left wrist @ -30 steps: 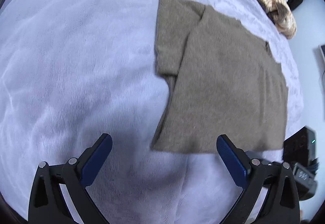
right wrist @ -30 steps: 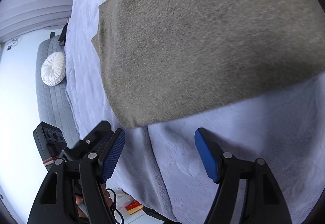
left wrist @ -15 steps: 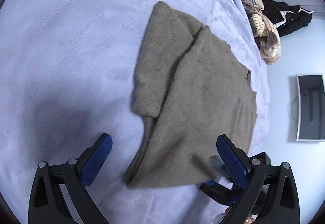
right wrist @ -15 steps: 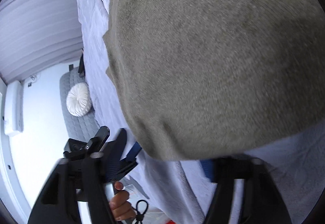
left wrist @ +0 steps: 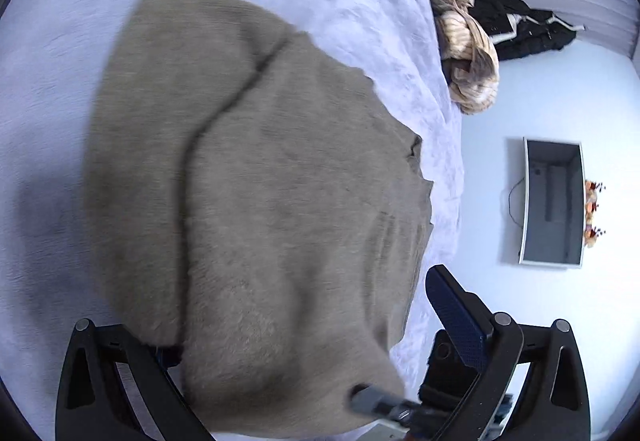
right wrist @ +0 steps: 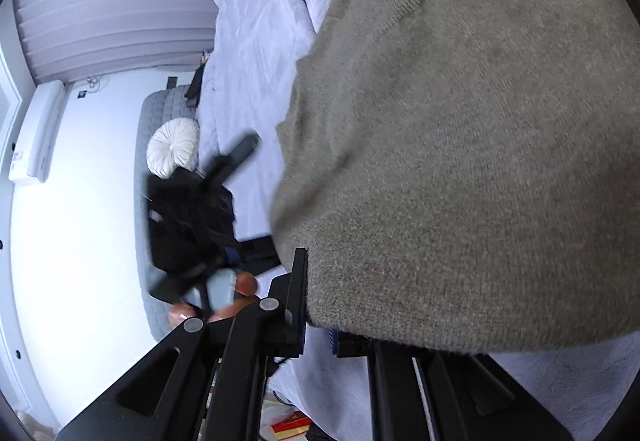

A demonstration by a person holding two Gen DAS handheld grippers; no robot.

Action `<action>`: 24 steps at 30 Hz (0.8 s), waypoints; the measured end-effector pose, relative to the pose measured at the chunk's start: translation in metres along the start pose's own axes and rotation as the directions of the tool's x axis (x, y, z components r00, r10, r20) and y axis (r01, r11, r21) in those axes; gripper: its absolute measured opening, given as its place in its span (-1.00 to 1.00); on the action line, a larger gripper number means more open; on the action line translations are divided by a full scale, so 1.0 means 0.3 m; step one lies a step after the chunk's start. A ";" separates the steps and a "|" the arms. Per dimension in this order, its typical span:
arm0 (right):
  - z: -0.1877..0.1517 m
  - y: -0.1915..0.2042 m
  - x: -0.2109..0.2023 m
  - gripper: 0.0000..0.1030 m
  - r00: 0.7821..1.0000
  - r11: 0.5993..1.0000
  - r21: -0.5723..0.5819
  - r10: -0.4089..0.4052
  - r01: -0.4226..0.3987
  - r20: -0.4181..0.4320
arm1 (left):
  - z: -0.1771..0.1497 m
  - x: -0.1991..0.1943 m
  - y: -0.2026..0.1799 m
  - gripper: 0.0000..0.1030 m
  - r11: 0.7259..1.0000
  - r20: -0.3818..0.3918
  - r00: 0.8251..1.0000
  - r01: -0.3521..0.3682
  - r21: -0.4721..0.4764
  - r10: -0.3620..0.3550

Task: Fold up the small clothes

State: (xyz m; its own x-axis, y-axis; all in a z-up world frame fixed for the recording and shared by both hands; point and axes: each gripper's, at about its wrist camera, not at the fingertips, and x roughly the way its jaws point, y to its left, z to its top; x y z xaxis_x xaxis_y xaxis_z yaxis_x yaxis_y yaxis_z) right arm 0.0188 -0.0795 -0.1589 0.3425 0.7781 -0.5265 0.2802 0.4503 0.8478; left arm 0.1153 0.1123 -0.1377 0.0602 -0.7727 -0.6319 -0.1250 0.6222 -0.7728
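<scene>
Since a second ago both claws have closed in on the sweater, which now fills far more of each view, its near hem lying over the claw fingers instead of ahead of them.

From the left wrist camera, the sweater [left wrist: 272, 209] is a soft, fuzzy taupe knit spread on a pale lavender bed [left wrist: 60, 81]. It occupies the centre and lower half of the frame. One sleeve is folded across the body, leaving a dark diagonal seam from upper centre down to lower left. The left claw [left wrist: 304, 325] stands wide apart: its right finger [left wrist: 456, 317], with a blue pad, is bare at lower right, while the left finger is hidden beneath the hem at lower left. Whether it grips any fabric cannot be told.

From the right wrist camera, the sweater [right wrist: 480, 145] covers the right two thirds of the frame, its ribbed knit texture clear and its hem curling along the bottom. The right claw [right wrist: 332, 333] sits at that hem in the lower centre with the fabric draped over it; its fingertips are hidden, so whether it is apart or clamped cannot be told. The left claw [right wrist: 208, 209] appears blurred at centre left.
</scene>
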 end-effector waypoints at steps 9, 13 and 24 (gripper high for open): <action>-0.050 0.011 -0.080 -0.75 0.975 0.979 -0.119 -0.179 0.164 -0.129 | 0.001 0.072 -0.019 -0.49 0.959 0.005 0.965 -0.261 0.110 0.262; 0.042 0.055 -0.208 -0.75 0.960 0.939 -0.200 -0.277 0.281 0.048 | -0.010 0.069 -0.055 -0.52 0.937 0.055 0.949 -0.317 0.146 0.312; 0.223 -0.159 -0.116 -0.87 0.882 0.872 -0.134 -0.468 0.472 0.060 | -0.081 0.065 -0.378 -0.58 0.808 0.231 0.880 -0.473 0.352 0.414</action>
State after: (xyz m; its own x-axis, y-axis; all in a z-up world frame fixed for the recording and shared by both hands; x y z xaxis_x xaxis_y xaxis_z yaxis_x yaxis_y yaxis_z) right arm 0.0535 -0.1575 -0.1853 0.2249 0.4490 -0.8648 0.2855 0.8182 0.4990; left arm 0.1065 0.0236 -0.0610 0.2299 -0.3933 -0.8902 0.2189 0.9122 -0.3465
